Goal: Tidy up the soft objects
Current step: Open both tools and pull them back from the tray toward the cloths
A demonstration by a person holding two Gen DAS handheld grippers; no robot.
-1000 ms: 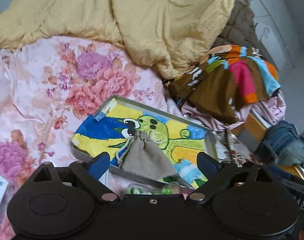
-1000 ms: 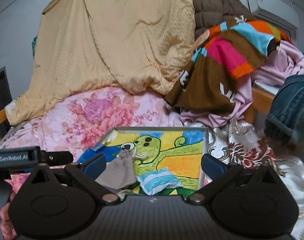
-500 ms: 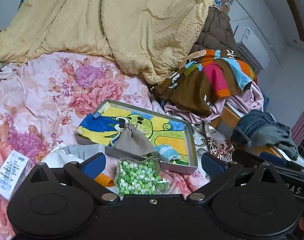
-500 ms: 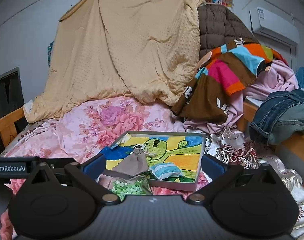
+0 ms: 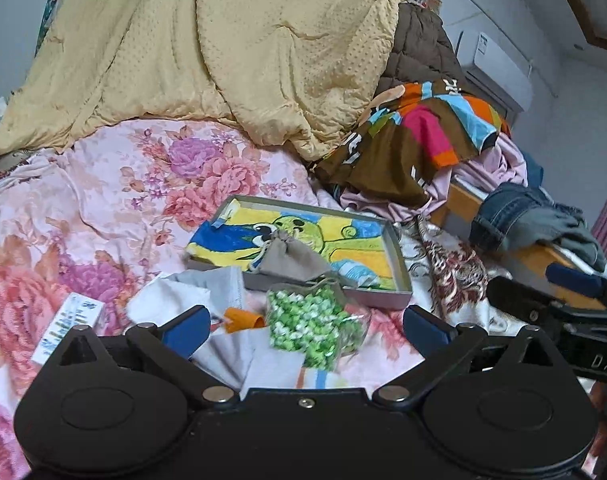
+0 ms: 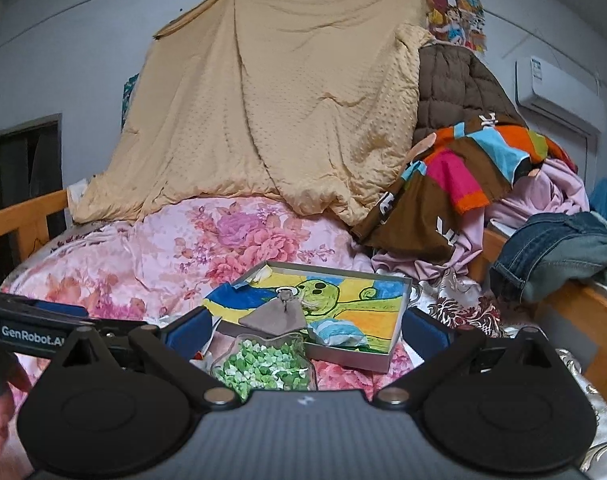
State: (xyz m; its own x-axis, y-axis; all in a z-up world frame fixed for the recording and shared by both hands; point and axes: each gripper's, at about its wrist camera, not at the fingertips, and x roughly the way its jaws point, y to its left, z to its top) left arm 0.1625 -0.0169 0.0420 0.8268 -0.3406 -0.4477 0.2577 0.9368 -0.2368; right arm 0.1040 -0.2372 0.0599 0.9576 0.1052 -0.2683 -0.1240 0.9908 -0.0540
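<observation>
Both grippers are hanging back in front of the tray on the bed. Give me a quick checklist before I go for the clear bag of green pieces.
1. Left gripper open, nothing between its fingers: ok.
2. Right gripper open and holding nothing: ok.
3. Bag of green pieces outside the tray, on the bedspread at its near edge: ok.
4. Grey drawstring pouch and blue striped bundle inside the tray: ok.
5. Bag's mouth sealed: cannot tell.
6. White cloth and orange item crowd the bag's left side: not ok.
</observation>
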